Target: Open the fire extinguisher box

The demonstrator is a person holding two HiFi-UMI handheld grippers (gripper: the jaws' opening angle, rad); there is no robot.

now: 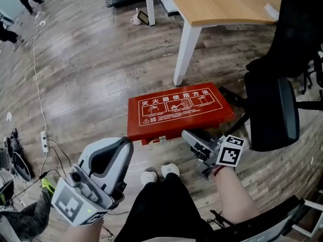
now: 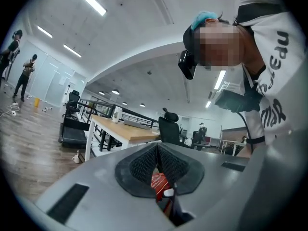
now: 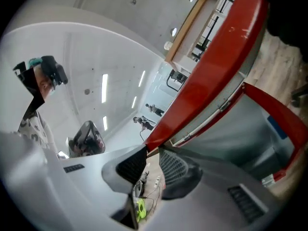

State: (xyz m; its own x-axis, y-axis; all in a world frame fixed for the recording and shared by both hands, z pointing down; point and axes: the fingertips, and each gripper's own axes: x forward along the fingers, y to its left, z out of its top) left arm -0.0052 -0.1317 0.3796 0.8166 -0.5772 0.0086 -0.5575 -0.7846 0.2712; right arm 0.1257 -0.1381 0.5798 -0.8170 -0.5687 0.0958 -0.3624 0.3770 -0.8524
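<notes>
The red fire extinguisher box (image 1: 176, 110) lies flat on the wooden floor, its lid printed with white instructions. My right gripper (image 1: 187, 134) is at the lid's front edge, right of centre. In the right gripper view the red lid (image 3: 211, 66) is tilted up off the box, showing the grey inside (image 3: 240, 143), and its edge is pinched between the pads of my right gripper (image 3: 153, 150). My left gripper (image 1: 126, 145) is held up at the lower left, away from the box. Its jaws (image 2: 157, 148) are shut and empty, and a bit of the red box (image 2: 158, 181) shows below them.
A wooden desk with a white leg (image 1: 184, 49) stands just behind the box. A black office chair (image 1: 272, 105) is close on the right. A power strip (image 1: 44, 141) and cables run along the left floor. The person's shoes (image 1: 160, 174) are in front of the box.
</notes>
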